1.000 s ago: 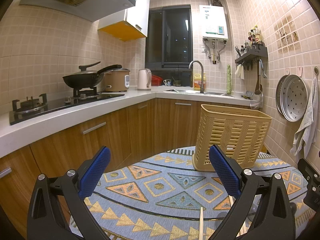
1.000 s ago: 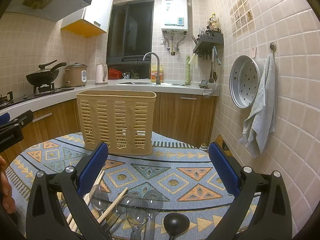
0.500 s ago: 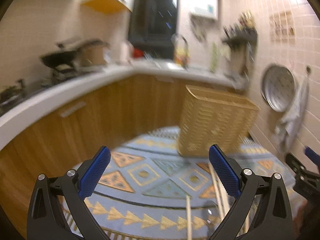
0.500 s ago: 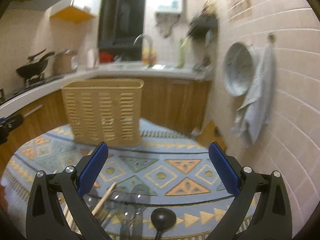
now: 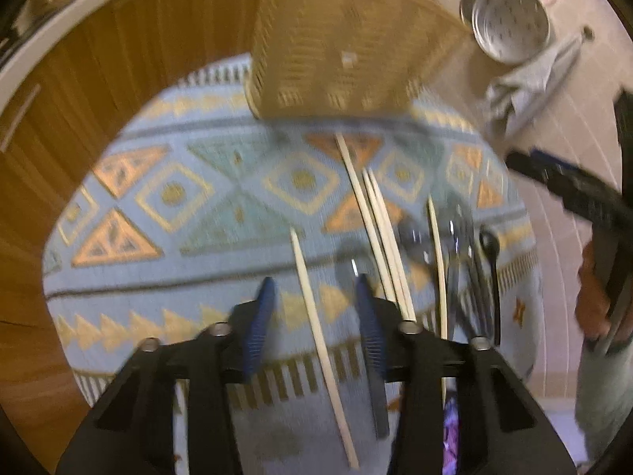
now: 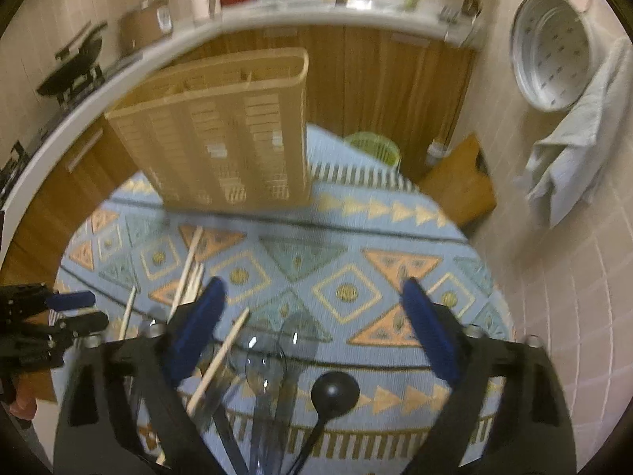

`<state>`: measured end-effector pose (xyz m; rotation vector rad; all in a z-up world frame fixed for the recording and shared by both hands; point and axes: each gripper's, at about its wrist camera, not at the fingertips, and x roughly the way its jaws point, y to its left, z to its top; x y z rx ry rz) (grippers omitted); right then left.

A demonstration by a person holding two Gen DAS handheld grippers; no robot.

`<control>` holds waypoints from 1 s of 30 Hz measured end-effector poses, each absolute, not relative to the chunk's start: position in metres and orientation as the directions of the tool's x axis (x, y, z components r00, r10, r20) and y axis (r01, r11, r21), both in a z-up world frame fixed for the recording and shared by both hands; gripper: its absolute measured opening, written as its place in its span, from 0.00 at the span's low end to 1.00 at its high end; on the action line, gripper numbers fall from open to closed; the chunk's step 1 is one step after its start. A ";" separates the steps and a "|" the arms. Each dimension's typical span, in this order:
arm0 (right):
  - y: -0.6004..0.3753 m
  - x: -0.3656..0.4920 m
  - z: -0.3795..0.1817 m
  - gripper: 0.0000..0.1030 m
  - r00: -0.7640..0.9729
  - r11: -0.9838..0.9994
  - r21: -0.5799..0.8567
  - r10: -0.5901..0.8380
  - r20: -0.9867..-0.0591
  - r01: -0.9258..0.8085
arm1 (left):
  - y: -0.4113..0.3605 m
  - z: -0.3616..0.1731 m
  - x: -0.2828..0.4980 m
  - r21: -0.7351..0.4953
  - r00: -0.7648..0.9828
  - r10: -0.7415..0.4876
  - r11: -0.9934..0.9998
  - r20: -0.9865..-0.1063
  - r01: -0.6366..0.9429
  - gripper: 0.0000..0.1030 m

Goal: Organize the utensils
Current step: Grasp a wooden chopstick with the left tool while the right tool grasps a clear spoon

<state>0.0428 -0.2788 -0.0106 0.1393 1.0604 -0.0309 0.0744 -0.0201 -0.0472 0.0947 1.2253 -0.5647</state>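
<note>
Left hand-held gripper [image 5: 314, 304] narrowed, straddling one chopstick [image 5: 316, 308], not gripping; right hand-held gripper [image 6: 312, 316] wide above spoons [image 6: 265, 364]; basket [image 6: 221, 130] far.

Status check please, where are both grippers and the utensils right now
Left gripper open, straddling a lone chopstick, not gripping. Right gripper open, above the spoons. Basket upright beyond; nothing blocking.

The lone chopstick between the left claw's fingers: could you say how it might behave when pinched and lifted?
The chopstick looks thin, straight and wooden, so probably stiff and light. Its slim shaft may roll on the patterned cloth if nudged. The left claw straddles it off-centre, so it might tilt when lifted.
</note>
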 end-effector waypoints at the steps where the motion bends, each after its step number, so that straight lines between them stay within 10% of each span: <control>1: -0.279 0.046 -0.015 0.67 0.453 0.989 0.118 0.065 -0.889 0.091 | -0.024 -0.053 0.072 -0.224 0.196 -0.346 0.857 -0.917 0.465 0.28; 11: -0.297 0.038 -0.067 0.37 0.212 0.967 0.219 0.188 -0.959 0.133 | -0.054 -0.081 0.064 -0.085 0.200 -0.214 0.855 -0.956 0.511 0.05; 30: -0.248 0.045 -0.084 0.16 0.138 0.899 0.409 0.391 -0.910 0.153 | -0.048 -0.075 0.087 -0.116 0.278 -0.263 0.885 -0.924 0.451 0.03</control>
